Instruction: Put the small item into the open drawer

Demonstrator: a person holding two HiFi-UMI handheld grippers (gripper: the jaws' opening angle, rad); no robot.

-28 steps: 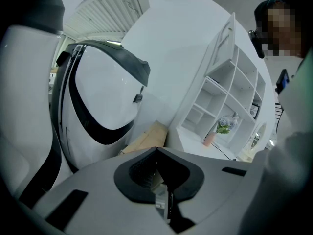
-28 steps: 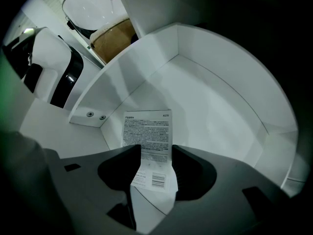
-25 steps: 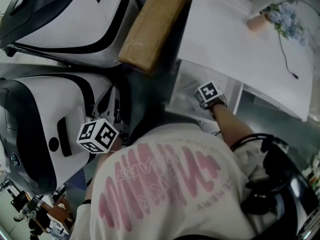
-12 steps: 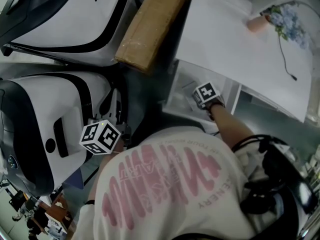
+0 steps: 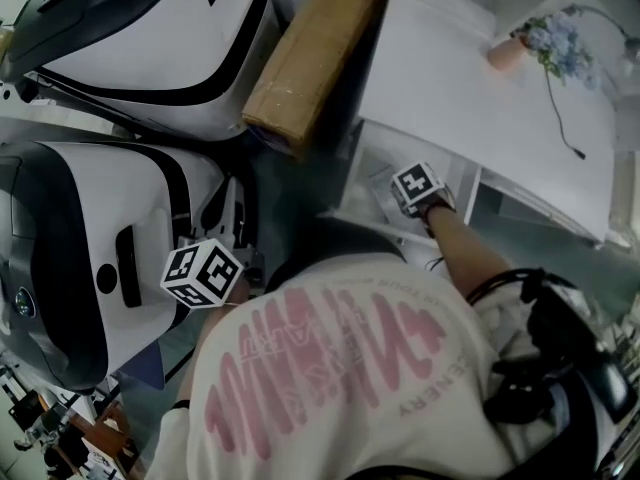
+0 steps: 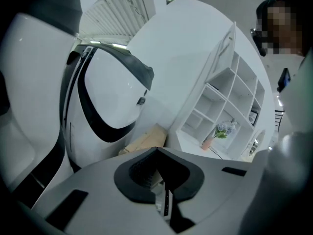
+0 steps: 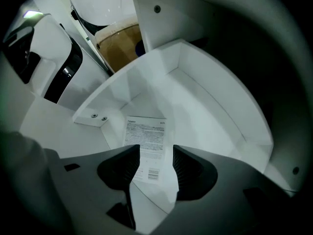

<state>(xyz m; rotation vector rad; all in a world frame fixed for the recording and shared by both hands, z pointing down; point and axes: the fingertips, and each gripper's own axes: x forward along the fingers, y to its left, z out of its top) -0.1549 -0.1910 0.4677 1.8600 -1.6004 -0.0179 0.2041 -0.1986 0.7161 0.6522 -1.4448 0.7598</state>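
Inside white drawer [image 7: 211,101], printed leaflet [image 7: 145,134] lying flat

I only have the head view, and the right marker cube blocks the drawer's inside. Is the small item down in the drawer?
Observer: Yes. The right gripper view shows a white printed packet lying on the floor of the open drawer.
Operator: Do the right tongs have hold of it?
Observer: No. The right tongs are opening. The packet's near end shows in the gap between them, but the pads do not press on it.
Operator: And the left tongs?
Observer: The left gripper view shows the left tongs shut, with nothing between them.
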